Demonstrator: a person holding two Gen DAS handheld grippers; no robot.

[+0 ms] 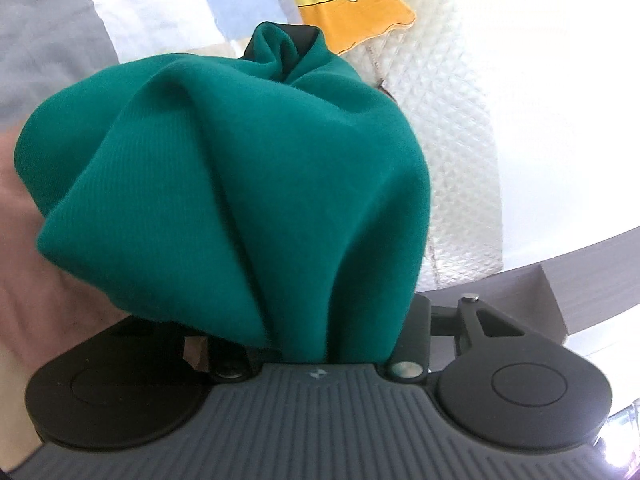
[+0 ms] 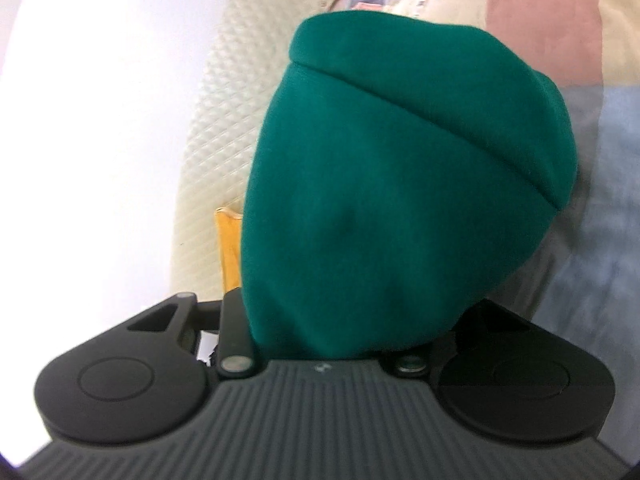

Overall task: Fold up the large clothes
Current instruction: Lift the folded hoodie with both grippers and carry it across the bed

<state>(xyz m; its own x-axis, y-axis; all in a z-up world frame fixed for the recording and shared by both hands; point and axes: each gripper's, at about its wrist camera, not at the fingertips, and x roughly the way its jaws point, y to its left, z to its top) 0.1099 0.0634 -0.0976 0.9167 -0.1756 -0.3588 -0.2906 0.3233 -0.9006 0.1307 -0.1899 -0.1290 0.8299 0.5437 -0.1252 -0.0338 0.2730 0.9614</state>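
Both grippers, left gripper (image 1: 286, 46) and right gripper (image 2: 384, 168), pinch bunched green garment (image 1: 240, 184) lifted off the patchwork bedspread (image 2: 560, 40), so thick, uneven folds may slip free.

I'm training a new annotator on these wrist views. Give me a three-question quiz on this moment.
1. True or false: the left gripper is empty.
2. What colour is the garment bunched over the right gripper? A) red B) green C) white
3. Fill in: in the left wrist view, an ______ cushion lies beyond the garment.

Key: 1 false, green cloth is bunched between its fingers. 2 B. 3 orange.
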